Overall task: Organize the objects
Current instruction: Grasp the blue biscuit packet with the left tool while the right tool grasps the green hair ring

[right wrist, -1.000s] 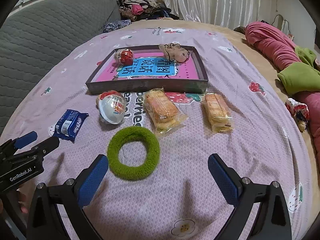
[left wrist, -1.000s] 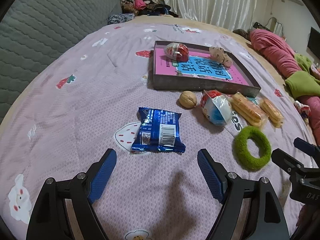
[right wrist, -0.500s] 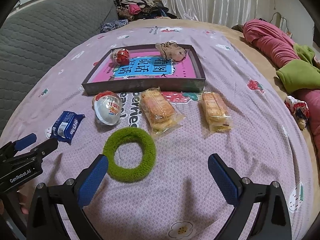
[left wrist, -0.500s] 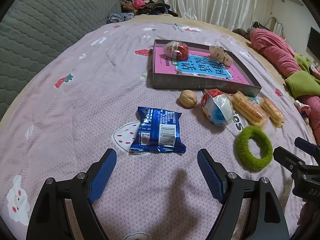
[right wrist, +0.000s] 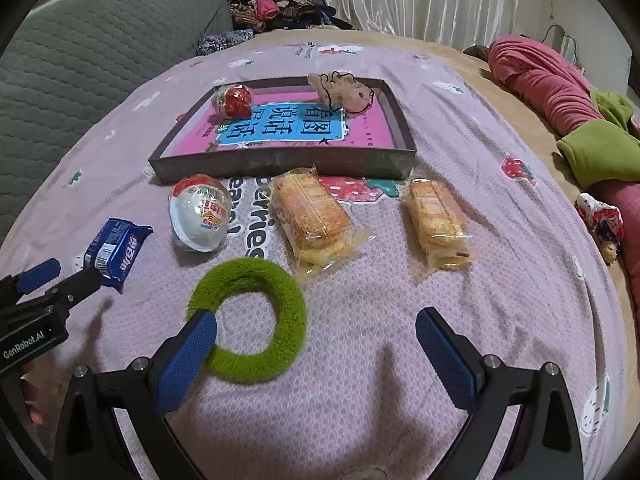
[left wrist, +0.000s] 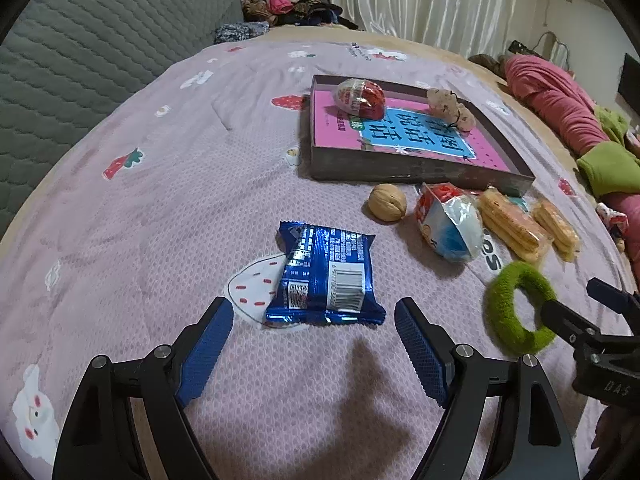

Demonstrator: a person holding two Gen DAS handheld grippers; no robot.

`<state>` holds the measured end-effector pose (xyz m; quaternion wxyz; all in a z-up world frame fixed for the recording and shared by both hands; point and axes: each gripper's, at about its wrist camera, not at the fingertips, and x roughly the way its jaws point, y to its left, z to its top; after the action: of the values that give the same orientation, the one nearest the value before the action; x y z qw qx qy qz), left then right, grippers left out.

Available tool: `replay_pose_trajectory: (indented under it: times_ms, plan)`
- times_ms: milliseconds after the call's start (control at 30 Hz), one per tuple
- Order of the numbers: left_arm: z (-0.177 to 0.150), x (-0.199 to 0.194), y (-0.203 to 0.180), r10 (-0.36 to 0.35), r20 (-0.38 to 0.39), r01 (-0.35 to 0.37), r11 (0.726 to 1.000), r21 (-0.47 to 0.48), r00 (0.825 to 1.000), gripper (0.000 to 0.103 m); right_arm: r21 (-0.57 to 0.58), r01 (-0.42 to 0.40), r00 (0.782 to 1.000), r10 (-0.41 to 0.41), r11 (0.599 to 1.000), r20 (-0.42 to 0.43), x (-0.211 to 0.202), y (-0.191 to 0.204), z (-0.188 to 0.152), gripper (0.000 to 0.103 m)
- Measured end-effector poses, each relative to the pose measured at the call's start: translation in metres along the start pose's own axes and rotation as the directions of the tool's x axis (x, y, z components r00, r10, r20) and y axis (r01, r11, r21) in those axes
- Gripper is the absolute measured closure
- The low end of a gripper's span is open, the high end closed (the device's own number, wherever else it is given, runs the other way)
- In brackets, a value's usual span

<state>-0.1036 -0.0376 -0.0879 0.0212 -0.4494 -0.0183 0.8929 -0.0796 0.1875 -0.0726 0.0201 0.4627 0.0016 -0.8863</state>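
Now that they have dropped, right tongs (right wrist: 316, 344) nearer green ring (right wrist: 248, 320)

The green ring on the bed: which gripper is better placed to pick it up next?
The right gripper. It is open and low over the green ring, with one blue finger already at the rim. The left gripper, also open, faces the blue packet instead.
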Motion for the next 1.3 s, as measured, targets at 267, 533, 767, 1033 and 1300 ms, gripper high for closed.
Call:
replay_pose_trajectory:
  times_ms: [267, 533, 767, 1033, 1300]
  plan:
    - [0.010, 0.020, -0.001, 0.006, -0.012, -0.006, 1.000, 0.008, 1.000, 0.019, -0.001, 0.022, 1.000, -0.022, 1.000, -0.003, 0.011, -0.002, 0.001, 0.002]
    - [0.021, 0.037, 0.000, 0.010, -0.019, -0.009, 1.000, 0.014, 1.000, 0.019, 0.005, 0.014, 1.000, -0.014, 1.000, -0.009, 0.018, -0.004, 0.003, 0.002]
    - [0.023, 0.048, 0.001, 0.003, -0.029, -0.003, 1.000, 0.017, 1.000, 0.019, 0.009, 0.005, 1.000, -0.005, 1.000, -0.010, 0.023, -0.004, 0.001, 0.013]
    - [0.024, 0.055, 0.000, 0.012, -0.024, -0.012, 0.999, 0.034, 1.000, 0.019, 0.005, 0.001, 1.000, -0.001, 1.000, -0.023, 0.033, 0.002, 0.000, 0.024]
    - [0.024, 0.058, -0.001, 0.003, -0.025, -0.002, 0.999, 0.044, 1.000, 0.019, -0.035, 0.007, 1.000, -0.007, 0.999, -0.019, 0.030, 0.010, 0.002, 0.054]
